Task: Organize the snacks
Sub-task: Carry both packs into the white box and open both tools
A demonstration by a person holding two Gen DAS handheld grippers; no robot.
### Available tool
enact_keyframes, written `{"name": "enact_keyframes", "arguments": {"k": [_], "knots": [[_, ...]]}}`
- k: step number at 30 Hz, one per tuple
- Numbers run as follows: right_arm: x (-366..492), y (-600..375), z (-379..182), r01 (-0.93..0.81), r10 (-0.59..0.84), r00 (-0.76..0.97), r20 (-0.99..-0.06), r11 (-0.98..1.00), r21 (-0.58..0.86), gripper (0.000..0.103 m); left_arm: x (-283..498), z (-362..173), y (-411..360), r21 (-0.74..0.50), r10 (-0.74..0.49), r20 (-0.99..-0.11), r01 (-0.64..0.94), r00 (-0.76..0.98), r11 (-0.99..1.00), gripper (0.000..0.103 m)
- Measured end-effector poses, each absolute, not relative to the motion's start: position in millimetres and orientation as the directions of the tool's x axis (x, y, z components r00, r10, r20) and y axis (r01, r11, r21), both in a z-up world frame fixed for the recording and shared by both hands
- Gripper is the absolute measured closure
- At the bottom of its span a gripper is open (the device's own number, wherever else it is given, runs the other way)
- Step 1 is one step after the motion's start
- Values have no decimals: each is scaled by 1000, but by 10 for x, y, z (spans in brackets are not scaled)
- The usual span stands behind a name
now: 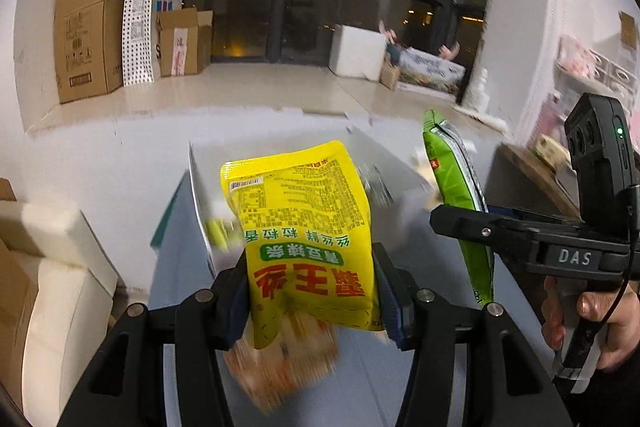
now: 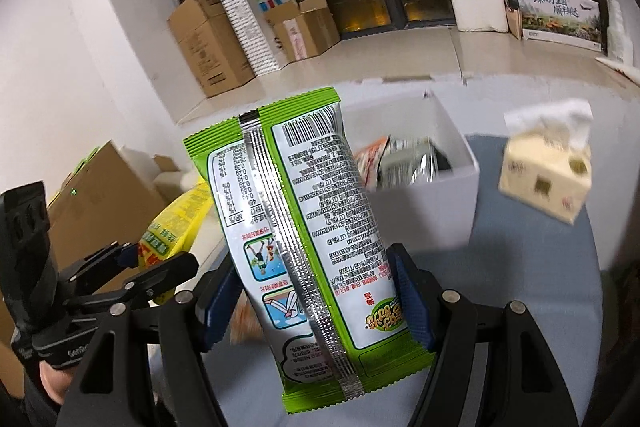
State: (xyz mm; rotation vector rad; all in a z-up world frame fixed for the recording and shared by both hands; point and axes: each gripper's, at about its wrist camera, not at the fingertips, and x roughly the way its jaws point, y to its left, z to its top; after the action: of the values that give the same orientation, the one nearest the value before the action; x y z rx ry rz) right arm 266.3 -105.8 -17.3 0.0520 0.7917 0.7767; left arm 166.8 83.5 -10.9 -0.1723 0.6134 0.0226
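Note:
My left gripper (image 1: 310, 291) is shut on a yellow snack bag (image 1: 304, 223) with red characters, held upright above the table. My right gripper (image 2: 320, 291) is shut on a green and white snack bag (image 2: 308, 239), held upright, back side facing the camera. The green bag (image 1: 456, 187) also shows at the right of the left wrist view, and the yellow bag (image 2: 176, 227) at the left of the right wrist view. A white box (image 2: 448, 199) with several snack packets (image 2: 400, 159) inside stands ahead of both grippers. A blurred orange packet (image 1: 284, 359) lies below the yellow bag.
A cream tissue pack (image 2: 548, 175) stands on the table right of the white box. Cardboard boxes (image 1: 88, 35) and a white foam box (image 1: 358, 51) stand on the floor by the dark window. A cardboard box (image 2: 96, 203) sits at the left.

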Motion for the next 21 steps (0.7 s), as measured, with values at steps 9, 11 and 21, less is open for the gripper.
{"name": "enact_keyframes", "arguments": {"k": [9,11,21], "knots": [[3546,-575,78,-557,589,502,-633,780,285,28,2481,38,1096,-72,36,-569,-94,822,993,44],[3723,-539,89,-533,591,505,-629,787,312,28,2557,38,1112,-66,44,-554,-97,832,993,44],[3942,-610,-76,-487,579,529,-620,806,337,0,2763,-136,1169,-89,67,-574,-144,816,986,0]]}}
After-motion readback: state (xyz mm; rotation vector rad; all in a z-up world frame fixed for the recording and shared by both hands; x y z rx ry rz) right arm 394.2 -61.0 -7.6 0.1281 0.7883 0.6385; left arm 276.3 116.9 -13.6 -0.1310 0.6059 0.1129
